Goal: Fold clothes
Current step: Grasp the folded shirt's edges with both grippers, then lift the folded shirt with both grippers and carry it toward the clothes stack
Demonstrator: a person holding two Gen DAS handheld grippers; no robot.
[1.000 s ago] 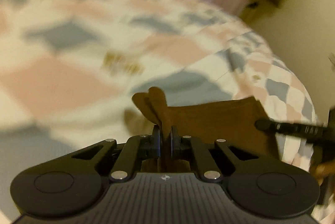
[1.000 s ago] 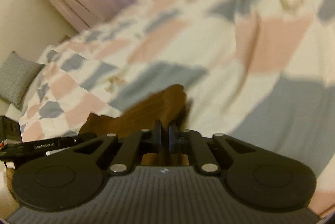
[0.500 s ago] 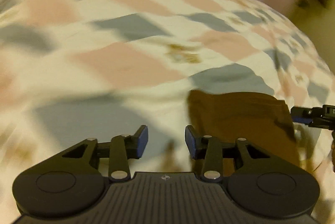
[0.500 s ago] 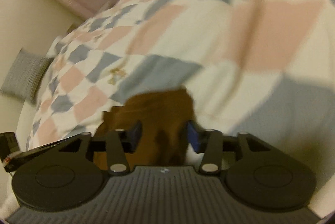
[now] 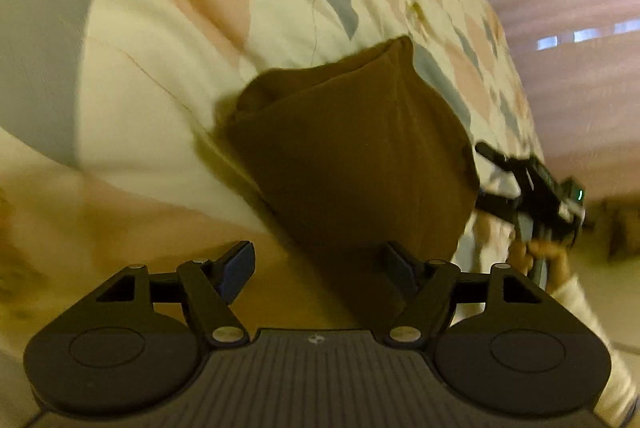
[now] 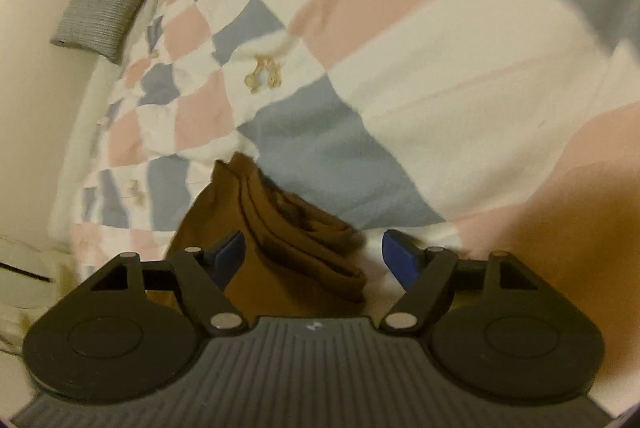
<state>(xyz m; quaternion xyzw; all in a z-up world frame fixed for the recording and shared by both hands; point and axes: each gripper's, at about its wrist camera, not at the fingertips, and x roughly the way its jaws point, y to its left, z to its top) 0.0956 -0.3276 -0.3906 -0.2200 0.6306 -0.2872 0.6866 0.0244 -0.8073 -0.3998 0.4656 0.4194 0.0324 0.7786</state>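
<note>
A folded brown garment (image 5: 352, 156) lies on the patchwork quilt (image 5: 168, 40). My left gripper (image 5: 320, 268) is open and empty, held just above the garment's near end. In the right wrist view the same brown garment (image 6: 296, 248) shows its stacked folded edges. My right gripper (image 6: 312, 256) is open and empty, its jaws wide apart over that end. The right gripper (image 5: 532, 188) also shows in the left wrist view, beyond the garment's right side.
The quilt (image 6: 400, 68) of pink, grey and white patches covers the bed. A grey cushion (image 6: 104, 8) leans by the wall at the bed's far left corner. Pink curtains (image 5: 560, 8) hang beyond the bed.
Both grippers were shut on the brown garment's corners a second ago. They have let go, opened wide and pulled back. The garment now lies folded on the quilt.
</note>
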